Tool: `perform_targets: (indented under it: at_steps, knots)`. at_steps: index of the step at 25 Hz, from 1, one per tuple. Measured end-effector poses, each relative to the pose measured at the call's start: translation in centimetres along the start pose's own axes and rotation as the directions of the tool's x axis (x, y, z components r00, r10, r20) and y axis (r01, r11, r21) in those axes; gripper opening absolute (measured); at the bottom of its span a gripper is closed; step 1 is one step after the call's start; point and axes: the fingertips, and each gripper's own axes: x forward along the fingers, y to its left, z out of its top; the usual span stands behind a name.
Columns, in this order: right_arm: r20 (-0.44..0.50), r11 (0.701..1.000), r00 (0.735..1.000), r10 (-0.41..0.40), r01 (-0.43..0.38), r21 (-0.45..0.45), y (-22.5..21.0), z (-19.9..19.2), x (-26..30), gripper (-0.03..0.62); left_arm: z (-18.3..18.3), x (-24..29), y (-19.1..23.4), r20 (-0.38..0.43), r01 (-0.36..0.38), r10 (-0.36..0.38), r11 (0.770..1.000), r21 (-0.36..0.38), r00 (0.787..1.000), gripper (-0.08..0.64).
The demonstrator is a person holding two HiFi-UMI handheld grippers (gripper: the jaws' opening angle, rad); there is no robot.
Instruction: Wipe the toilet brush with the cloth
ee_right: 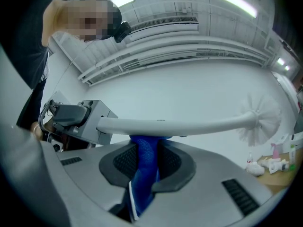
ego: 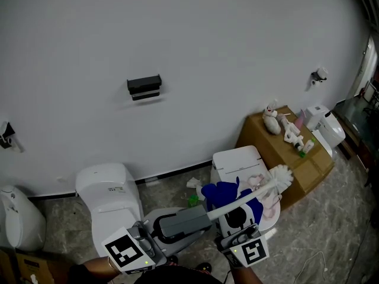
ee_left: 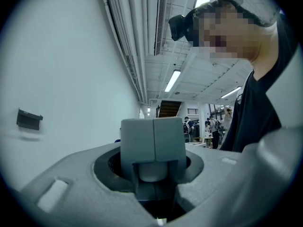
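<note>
Head view, lower centre: the left gripper (ego: 200, 216) clamps the smooth, curved white handle of the toilet brush (ego: 260, 191), its bristly head pointing right. A soft blue cloth (ego: 220, 191) bunches against it.

Left gripper view: 2 grey jaw blocks pinch the rounded handle end.

Right gripper view: the right gripper (ee_right: 147, 161) pinches the woven cloth under the handle.

wall: black holder (ego: 144, 86) | floor: left toilet (ego: 108, 189), right toilet (ego: 237, 161), near each other | right: cardboard box (ego: 267, 145) against wall, plush toy (ego: 271, 120) on top
</note>
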Motion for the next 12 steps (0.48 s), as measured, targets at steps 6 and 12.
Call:
perform_targets:
  at_steps: [6, 12]
  knots:
    - [0.001, 1.0, 1.0, -0.022, 0.022, -0.006, -0.7, 0.1, -0.4, 0.074, 0.1, -0.1, -0.2, 0.005, 0.003, -0.003, 1.0, -0.006, 1.0, 0.17]
    - [-0.006, 0.999, 0.999, -0.052, 0.052, -0.013, -1.9, 0.1, -0.6, 0.074, 0.1, -0.3, -0.1, 0.003, 0.005, -0.005, 1.0, -0.005, 1.0, 0.17]
